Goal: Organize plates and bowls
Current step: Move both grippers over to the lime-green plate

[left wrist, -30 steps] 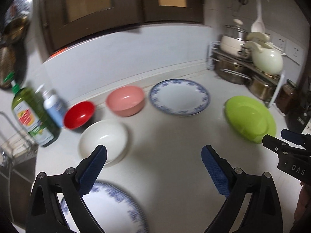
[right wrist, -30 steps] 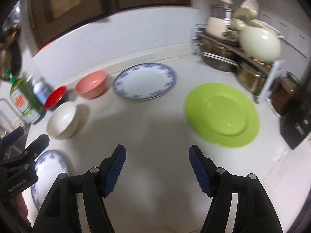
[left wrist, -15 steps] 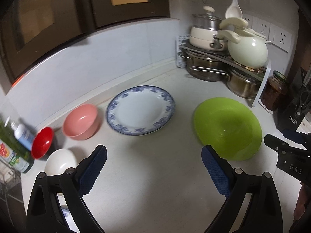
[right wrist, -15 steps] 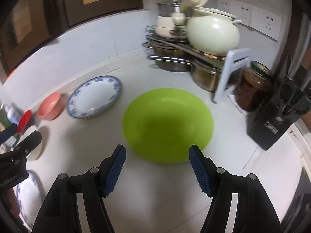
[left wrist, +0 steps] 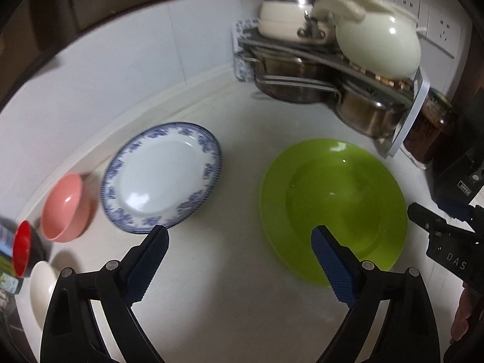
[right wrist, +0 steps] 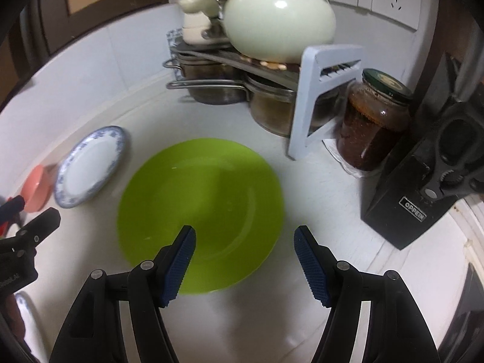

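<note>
A green plate (right wrist: 199, 208) lies flat on the white counter, just ahead of my open, empty right gripper (right wrist: 244, 236); its left pad overlaps the plate's near part. The plate also shows in the left wrist view (left wrist: 332, 208). My left gripper (left wrist: 239, 236) is open and empty above bare counter between the green plate and a blue-rimmed white plate (left wrist: 161, 177). A pink bowl (left wrist: 62, 207), a red bowl (left wrist: 21, 248) and a white bowl (left wrist: 44, 290) sit at the far left. The blue-rimmed plate (right wrist: 90, 166) and pink bowl (right wrist: 37, 192) show in the right wrist view.
A metal rack (right wrist: 242, 63) with steel pots and a cream pot (right wrist: 278, 15) stands at the back right corner. A jar (right wrist: 373, 124) and a black knife block (right wrist: 429, 175) stand at the right. Another blue-rimmed plate (right wrist: 25, 311) peeks at the lower left. Wall behind.
Both grippers have swung right and moved toward the green plate, which now looks nearer and larger in both views. The bowls have slid to the left edge. Both grippers stay open.
</note>
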{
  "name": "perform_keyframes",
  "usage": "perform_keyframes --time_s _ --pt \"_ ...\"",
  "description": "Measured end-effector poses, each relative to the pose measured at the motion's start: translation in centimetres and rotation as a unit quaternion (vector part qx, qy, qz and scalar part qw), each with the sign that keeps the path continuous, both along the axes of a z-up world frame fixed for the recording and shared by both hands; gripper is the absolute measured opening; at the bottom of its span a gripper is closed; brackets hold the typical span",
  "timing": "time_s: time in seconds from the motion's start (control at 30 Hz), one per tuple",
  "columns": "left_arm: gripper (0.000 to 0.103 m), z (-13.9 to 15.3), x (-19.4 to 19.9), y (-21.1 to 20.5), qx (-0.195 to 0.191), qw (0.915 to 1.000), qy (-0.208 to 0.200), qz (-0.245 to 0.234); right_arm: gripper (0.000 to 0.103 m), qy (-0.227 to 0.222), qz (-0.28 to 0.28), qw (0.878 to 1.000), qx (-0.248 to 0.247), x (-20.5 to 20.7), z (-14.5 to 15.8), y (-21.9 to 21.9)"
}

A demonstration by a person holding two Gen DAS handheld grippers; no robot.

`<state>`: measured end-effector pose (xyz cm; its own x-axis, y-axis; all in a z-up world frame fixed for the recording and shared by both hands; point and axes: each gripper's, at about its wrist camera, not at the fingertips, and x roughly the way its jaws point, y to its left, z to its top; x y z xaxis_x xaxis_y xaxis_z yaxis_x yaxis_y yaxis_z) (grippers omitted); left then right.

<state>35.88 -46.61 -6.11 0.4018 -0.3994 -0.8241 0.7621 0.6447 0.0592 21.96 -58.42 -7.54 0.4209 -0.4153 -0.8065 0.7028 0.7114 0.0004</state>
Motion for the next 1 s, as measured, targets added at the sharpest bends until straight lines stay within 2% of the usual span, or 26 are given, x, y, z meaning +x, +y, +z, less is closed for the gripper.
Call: perform_keyframes --time_s 0.37,0.6,0.77,1.0 --pt "0.09 -4.4 0.9 -4.6 0.036 0.9987 0.026 -0.025 0.068 0.015 -0.015 0.999 0.039 1.3 -2.8 -4.5" --pt "0.076 -6.6 1.7 -6.2 0.045 0.9967 0.058 -0.035 0.068 0.02 -0.023 0.998 0.058 1.8 -4.8 -6.1" --pt "0.07 -7.7 2.4 -6.9 0.046 0.9948 0.083 -0.038 0.067 0.021 -0.023 0.997 0.064 2.3 -5.4 -6.7" --pt "0.061 -8.4 2.9 -7.6 0.046 0.9934 0.096 -0.041 0.056 0.029 -0.016 0.997 0.068 3.2 -6.0 -7.1"
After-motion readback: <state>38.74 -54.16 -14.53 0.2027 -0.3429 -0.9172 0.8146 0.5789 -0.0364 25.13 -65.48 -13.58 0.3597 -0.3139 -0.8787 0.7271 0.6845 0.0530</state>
